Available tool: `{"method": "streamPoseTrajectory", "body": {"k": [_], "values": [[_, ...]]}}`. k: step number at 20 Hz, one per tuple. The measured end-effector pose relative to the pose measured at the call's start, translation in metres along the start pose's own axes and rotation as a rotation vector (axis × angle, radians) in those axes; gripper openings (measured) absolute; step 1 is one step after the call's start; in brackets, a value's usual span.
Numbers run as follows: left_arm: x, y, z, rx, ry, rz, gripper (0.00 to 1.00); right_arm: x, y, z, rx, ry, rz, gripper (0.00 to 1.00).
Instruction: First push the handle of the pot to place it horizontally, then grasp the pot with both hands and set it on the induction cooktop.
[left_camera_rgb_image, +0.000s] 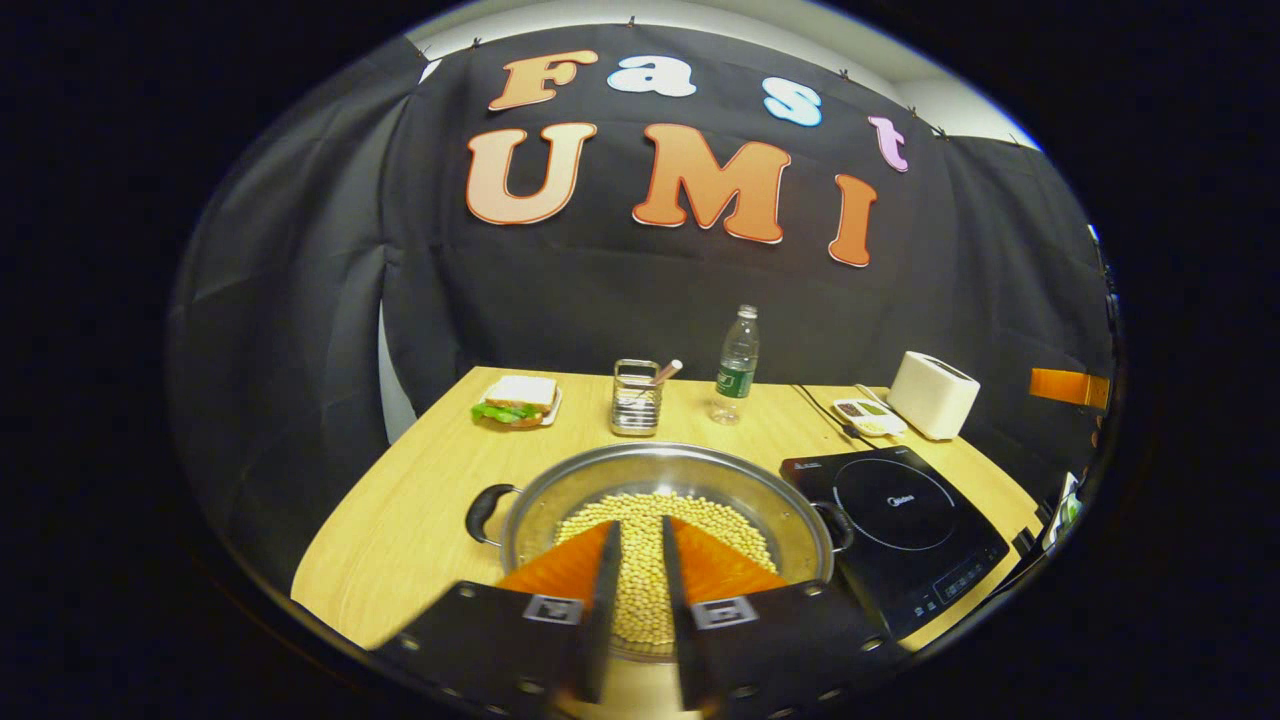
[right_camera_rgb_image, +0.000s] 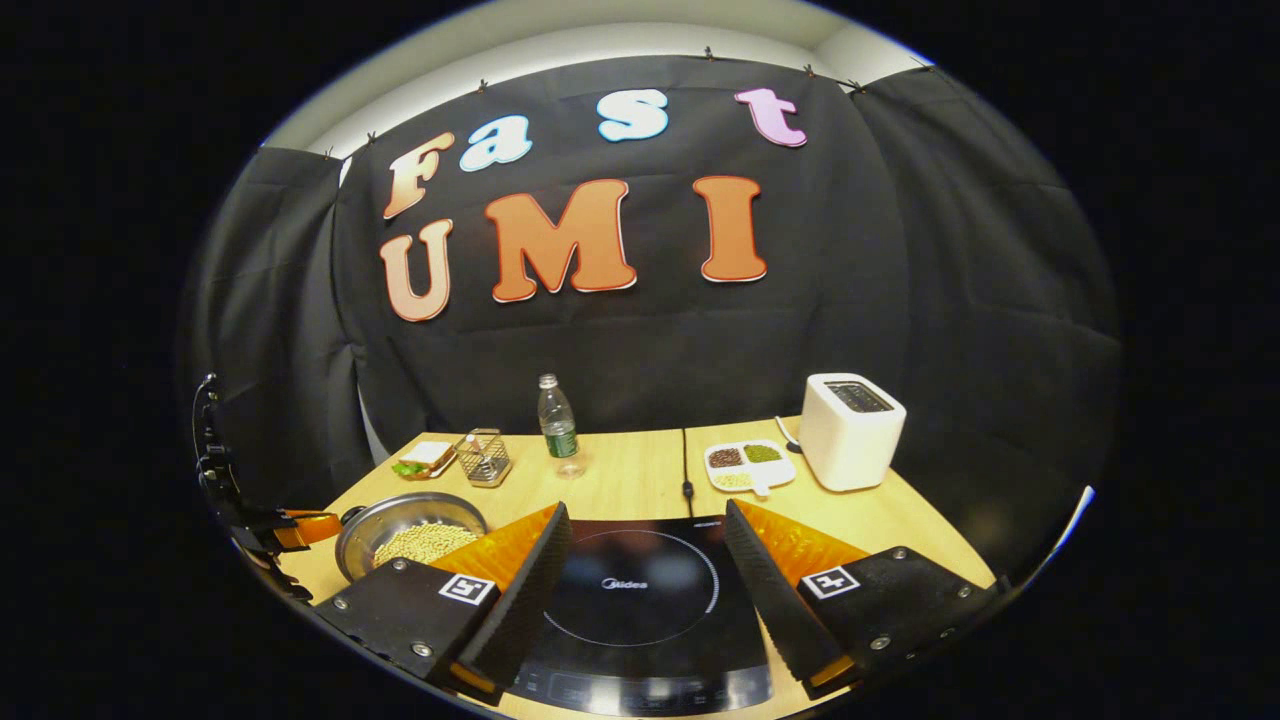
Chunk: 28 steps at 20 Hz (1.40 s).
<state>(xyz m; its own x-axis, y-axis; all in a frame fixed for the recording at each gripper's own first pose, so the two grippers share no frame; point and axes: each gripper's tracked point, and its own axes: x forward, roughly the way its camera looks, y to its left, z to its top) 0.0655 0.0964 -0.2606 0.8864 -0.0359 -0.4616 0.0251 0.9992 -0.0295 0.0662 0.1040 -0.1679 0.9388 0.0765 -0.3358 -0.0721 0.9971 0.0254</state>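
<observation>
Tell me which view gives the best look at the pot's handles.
The left gripper view. The pot sits close ahead of the left claw, with a dark handle at each side of the rim. In the right gripper view the pot is small and far left, partly behind that claw's finger; its handles are hard to make out.

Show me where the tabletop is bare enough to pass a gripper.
Bare wood lies left of the steel pot of beans, before the sandwich plate. Another patch sits between the plastic water bottle and the divided snack tray. Crowded where pot meets the black induction cooktop.
</observation>
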Motion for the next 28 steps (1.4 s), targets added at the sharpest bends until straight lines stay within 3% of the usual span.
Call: {"method": "streamPoseTrajectory", "body": {"k": [2, 3, 7, 13, 21, 28], "values": [[0.004, 0.021, 0.003, 0.020, -0.020, 0.021, 0.81, 0.007, 0.023, -0.009, 0.010, 0.018, 0.019, 0.96], [0.005, 0.032, 0.002, 0.025, -0.016, 0.039, 0.84, 0.011, 0.036, -0.013, 0.014, 0.028, 0.028, 0.96], [0.019, 0.055, -0.009, -0.021, 0.016, 0.031, 0.83, 0.028, 0.077, -0.033, 0.019, 0.068, 0.058, 0.96], [0.047, 0.088, -0.021, -0.004, 0.053, 0.048, 0.83, 0.058, 0.123, -0.068, -0.006, 0.152, 0.067, 0.96], [0.074, 0.107, -0.045, 0.037, 0.130, 0.031, 0.83, 0.097, 0.152, -0.126, -0.046, 0.296, 0.032, 0.96], [0.095, 0.113, -0.066, -0.001, 0.183, 0.012, 0.83, 0.108, 0.163, -0.176, -0.057, 0.434, 0.029, 0.96]]}}
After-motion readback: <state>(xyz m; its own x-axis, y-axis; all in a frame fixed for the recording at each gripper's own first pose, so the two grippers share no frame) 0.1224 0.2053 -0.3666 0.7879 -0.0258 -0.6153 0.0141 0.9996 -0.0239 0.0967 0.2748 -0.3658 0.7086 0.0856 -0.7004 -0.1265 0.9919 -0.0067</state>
